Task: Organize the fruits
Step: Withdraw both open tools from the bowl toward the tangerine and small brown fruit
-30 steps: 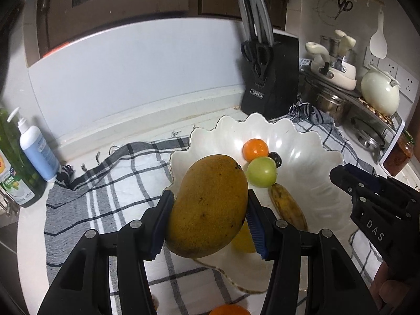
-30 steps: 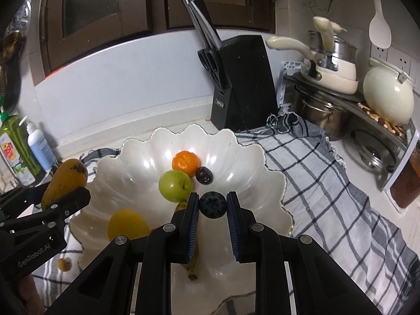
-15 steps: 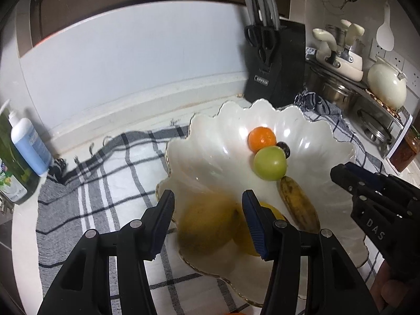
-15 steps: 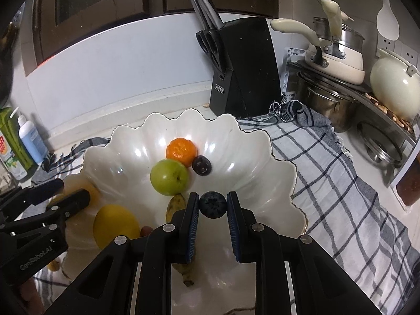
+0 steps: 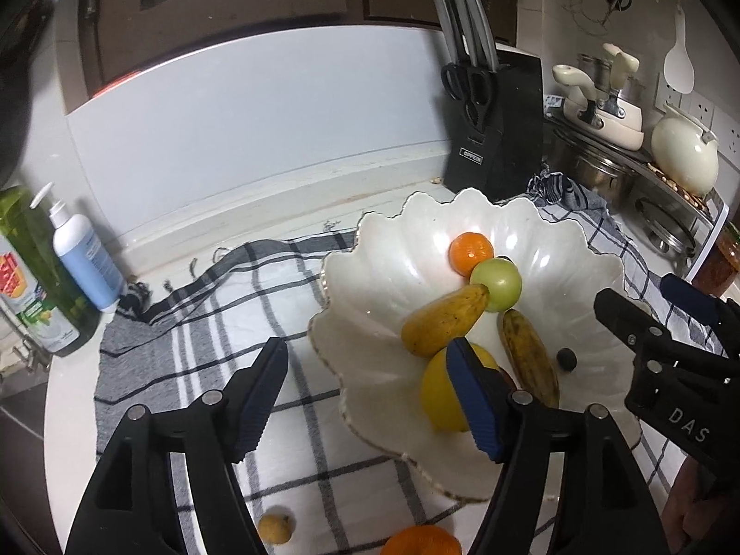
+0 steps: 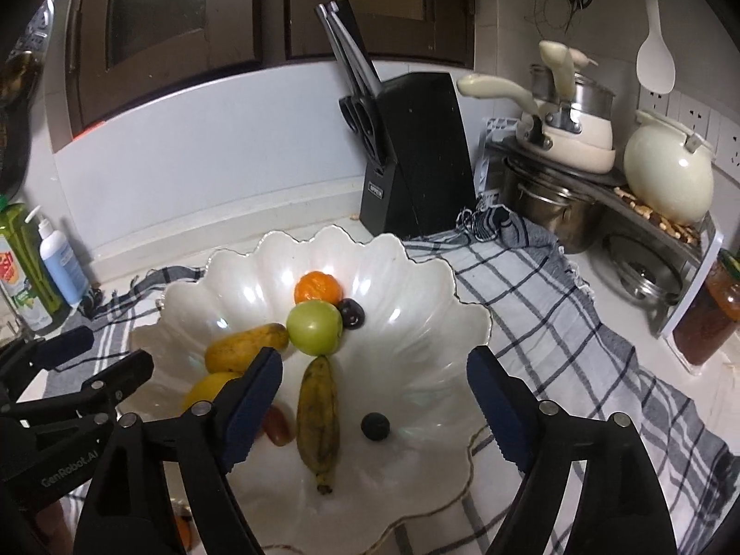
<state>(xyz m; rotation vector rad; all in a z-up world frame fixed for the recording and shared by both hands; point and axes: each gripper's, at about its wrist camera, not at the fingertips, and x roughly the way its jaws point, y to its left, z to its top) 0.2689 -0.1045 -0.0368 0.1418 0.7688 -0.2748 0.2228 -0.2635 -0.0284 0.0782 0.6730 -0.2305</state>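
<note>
Fruit in the scalloped bowl [image 6: 416, 273] counts eight, the mango [image 6: 245, 346] lying left-to-right, while both tools [image 5: 365, 395] [image 6: 374, 409] have just opened wide, empty.

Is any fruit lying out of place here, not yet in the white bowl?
Yes. Two fruits lie outside the white bowl, on the checked cloth at the near edge of the left view: a small yellow fruit and an orange, partly cut off by the frame. The other fruits are in the bowl.
</note>
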